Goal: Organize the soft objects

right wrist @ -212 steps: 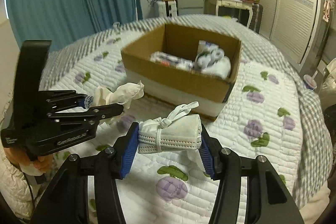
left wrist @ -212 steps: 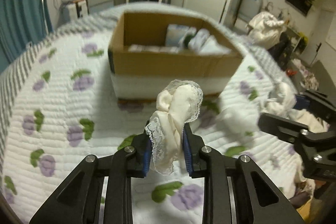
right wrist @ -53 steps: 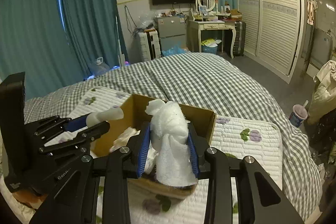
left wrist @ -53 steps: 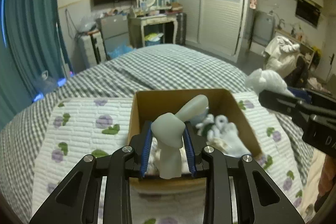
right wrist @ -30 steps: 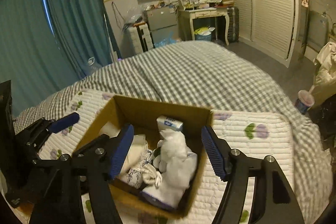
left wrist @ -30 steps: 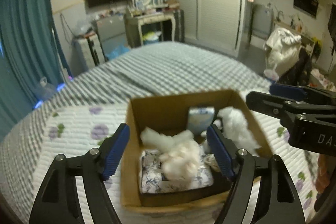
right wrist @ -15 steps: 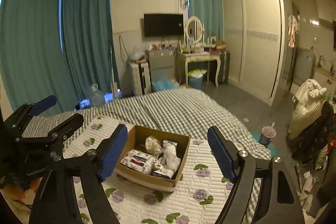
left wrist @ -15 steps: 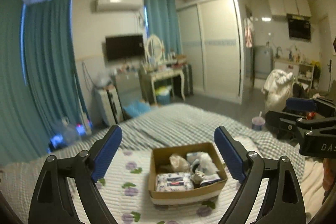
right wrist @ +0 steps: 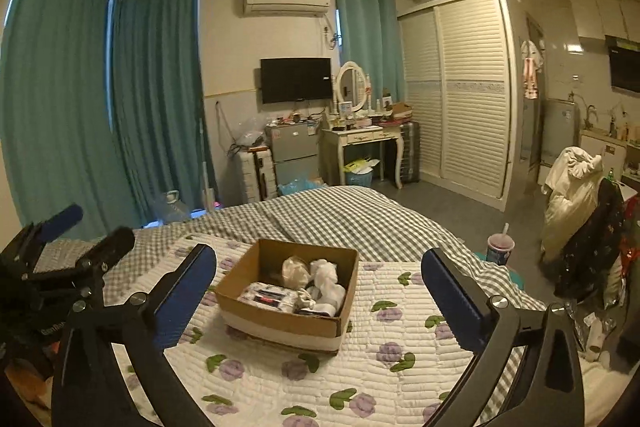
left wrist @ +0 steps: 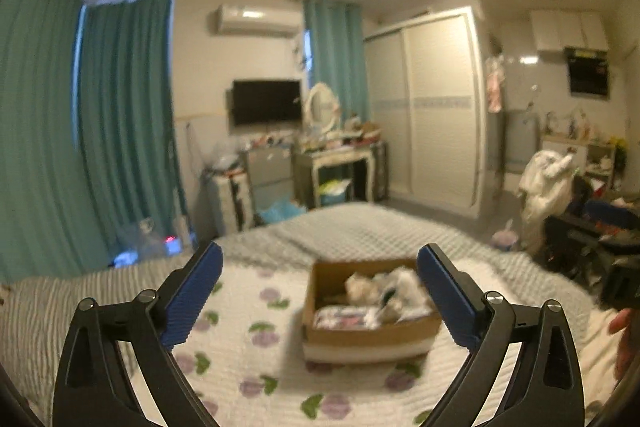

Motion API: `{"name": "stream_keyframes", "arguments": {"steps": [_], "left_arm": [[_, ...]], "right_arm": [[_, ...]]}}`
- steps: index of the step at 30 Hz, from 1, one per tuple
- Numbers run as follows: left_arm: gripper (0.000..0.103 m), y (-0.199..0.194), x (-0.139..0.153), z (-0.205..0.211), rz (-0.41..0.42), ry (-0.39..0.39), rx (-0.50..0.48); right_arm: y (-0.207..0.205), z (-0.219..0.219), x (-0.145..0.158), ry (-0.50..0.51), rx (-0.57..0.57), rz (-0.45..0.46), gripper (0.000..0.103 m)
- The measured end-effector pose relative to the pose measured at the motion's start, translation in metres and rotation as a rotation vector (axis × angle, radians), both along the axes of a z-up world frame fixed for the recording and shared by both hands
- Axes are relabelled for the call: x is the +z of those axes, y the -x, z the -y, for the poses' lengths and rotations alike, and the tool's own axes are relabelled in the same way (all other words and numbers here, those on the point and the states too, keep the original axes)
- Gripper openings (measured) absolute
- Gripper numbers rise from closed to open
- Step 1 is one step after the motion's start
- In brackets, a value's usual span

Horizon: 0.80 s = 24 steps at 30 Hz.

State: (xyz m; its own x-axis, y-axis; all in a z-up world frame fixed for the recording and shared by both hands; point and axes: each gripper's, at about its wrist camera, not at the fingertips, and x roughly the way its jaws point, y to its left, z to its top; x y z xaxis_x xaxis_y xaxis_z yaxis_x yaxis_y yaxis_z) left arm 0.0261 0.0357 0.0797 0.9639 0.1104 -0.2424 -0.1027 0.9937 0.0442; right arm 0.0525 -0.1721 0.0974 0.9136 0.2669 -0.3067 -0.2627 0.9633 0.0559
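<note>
low in the centre of the right wrist view, the cardboard box [right wrist: 289, 293] sits on the floral quilt [right wrist: 400, 355], with white and cream soft objects [right wrist: 320, 277] and a patterned packet [right wrist: 266, 297] inside it. framing it from the bottom corners, the right gripper [right wrist: 319, 293] has its jaws spread wide apart with nothing between them. at the lower left edge of that frame the left gripper [right wrist: 76, 235] also shows, and its own view has its jaws equally wide and bare, the box lying between them toward the lower right.

No legible text; faint lettering on left hand-held gripper [right wrist: 68, 247] body unreadable.
</note>
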Motion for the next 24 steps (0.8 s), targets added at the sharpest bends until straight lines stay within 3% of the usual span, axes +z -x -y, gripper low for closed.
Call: {"name": "stream_keyframes", "arguments": {"steps": [6,11,24], "left_arm": [[0.1,-0.024,-0.057,-0.013,-0.087,0.024,0.021],[0.1,-0.024,-0.082,-0.015,-0.142,0.027,0.012],[0.1,-0.022,-0.086,-0.017,-0.15,0.05,-0.006]], "right_arm": [[-0.028,-0.01,-0.058,-0.022,-0.009,-0.06,0.103],[-0.048,-0.019,-0.096,-0.002,-0.024,-0.103,0.103],[-0.054,-0.024,-0.106,0.005,0.003,-0.14,0.103]]}}
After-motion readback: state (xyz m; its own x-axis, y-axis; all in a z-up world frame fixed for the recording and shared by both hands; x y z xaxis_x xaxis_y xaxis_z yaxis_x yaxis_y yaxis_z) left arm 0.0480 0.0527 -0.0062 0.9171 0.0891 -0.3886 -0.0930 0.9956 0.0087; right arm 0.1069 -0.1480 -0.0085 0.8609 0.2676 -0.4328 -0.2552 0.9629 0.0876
